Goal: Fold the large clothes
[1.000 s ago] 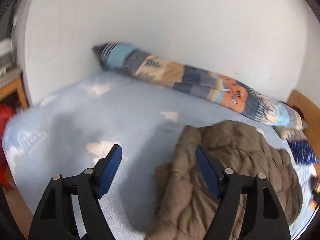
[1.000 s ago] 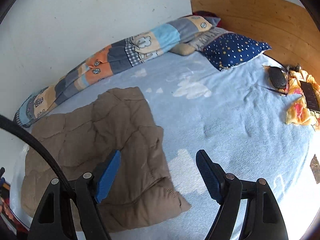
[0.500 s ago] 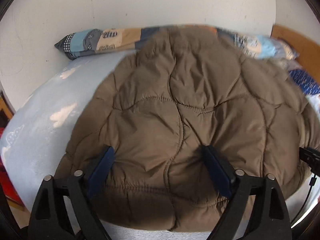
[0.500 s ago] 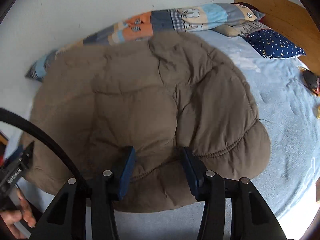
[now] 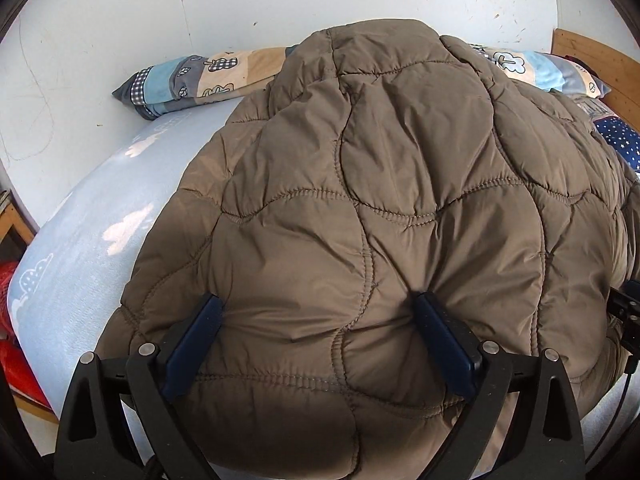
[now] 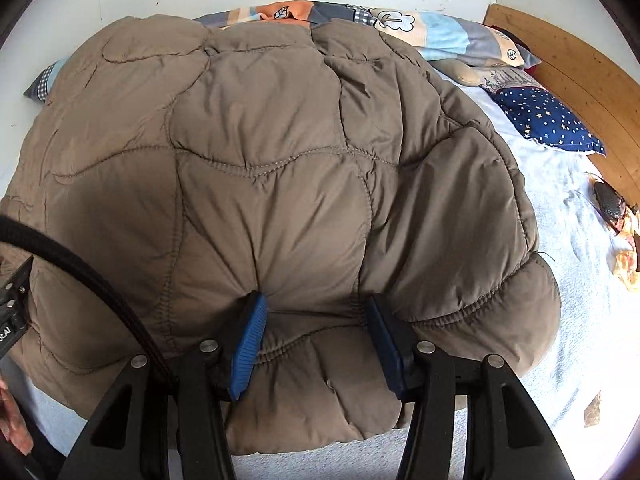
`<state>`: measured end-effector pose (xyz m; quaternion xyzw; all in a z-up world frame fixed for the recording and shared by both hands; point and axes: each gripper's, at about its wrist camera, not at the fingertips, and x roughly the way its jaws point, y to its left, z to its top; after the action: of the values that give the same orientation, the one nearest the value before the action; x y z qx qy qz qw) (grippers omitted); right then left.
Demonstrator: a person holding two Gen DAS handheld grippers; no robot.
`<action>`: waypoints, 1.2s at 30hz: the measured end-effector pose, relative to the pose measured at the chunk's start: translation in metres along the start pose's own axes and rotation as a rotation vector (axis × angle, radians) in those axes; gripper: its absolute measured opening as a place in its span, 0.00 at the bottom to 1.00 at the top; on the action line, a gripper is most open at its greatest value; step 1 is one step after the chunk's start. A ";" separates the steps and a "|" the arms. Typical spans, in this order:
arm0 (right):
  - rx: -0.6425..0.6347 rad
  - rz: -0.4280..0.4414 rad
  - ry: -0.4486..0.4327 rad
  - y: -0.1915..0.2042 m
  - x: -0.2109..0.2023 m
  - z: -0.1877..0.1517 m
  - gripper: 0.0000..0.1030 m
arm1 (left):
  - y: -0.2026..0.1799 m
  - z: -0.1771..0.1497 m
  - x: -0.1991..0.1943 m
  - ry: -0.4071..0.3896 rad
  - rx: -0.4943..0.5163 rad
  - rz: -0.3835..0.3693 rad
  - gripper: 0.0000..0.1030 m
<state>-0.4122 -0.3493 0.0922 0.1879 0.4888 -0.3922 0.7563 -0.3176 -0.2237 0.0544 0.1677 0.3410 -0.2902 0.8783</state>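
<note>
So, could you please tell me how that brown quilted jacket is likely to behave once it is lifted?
The brown quilted jacket will probably flop and sag: it drapes in soft puffy folds. It likely compresses, bulging between the right tool. Its smooth sheen suggests slipperiness.

I see the quilted jacket as a brown padded synthetic cloth with a faint sheen, puffy between wavy stitched seams. My left gripper has matt black plastic arms, small shiny metal pins and dark blue ribbed pads; the right gripper is built the same, its pads a brighter blue. The bed sheet, at the left of the frame, looks like soft, fuzzy pale blue fleece. The patchwork blanket is printed matt cloth. The headboard, upper right, is smooth varnished wood. The wall is matt white paint, scuffed.
</note>
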 end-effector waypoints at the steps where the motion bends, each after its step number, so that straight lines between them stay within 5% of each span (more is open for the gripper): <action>1: -0.006 -0.004 -0.006 0.001 -0.002 -0.001 0.54 | 0.000 0.000 -0.001 -0.005 -0.006 -0.004 0.94; 9: 0.037 0.008 -0.109 -0.001 -0.051 -0.015 0.62 | 0.007 0.001 -0.040 -0.054 -0.012 -0.021 0.94; 18: -0.027 0.075 -0.255 0.014 -0.150 -0.092 0.75 | 0.010 -0.050 -0.151 -0.095 0.006 -0.201 0.94; 20: -0.014 0.099 -0.277 0.008 -0.170 -0.109 0.78 | 0.014 -0.064 -0.179 -0.124 0.022 -0.269 0.94; 22: -0.004 0.120 -0.335 0.003 -0.193 -0.124 0.84 | 0.017 -0.067 -0.201 -0.215 0.052 -0.235 0.95; 25: 0.041 0.125 -0.379 -0.005 -0.199 -0.125 0.91 | 0.019 -0.063 -0.195 -0.218 0.007 -0.249 0.96; 28: 0.050 0.081 -0.265 0.002 -0.170 -0.115 0.90 | 0.010 -0.054 -0.166 -0.105 0.012 -0.214 0.96; 32: 0.085 0.067 -0.251 0.003 -0.158 -0.106 0.90 | -0.004 -0.048 -0.143 -0.080 0.057 -0.128 0.96; 36: 0.074 0.060 -0.206 0.011 -0.143 -0.104 0.90 | -0.009 -0.053 -0.120 0.012 0.076 -0.134 0.96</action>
<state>-0.4960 -0.2138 0.1712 0.1891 0.3880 -0.4045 0.8063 -0.4216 -0.1571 0.0997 0.1794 0.3456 -0.3600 0.8478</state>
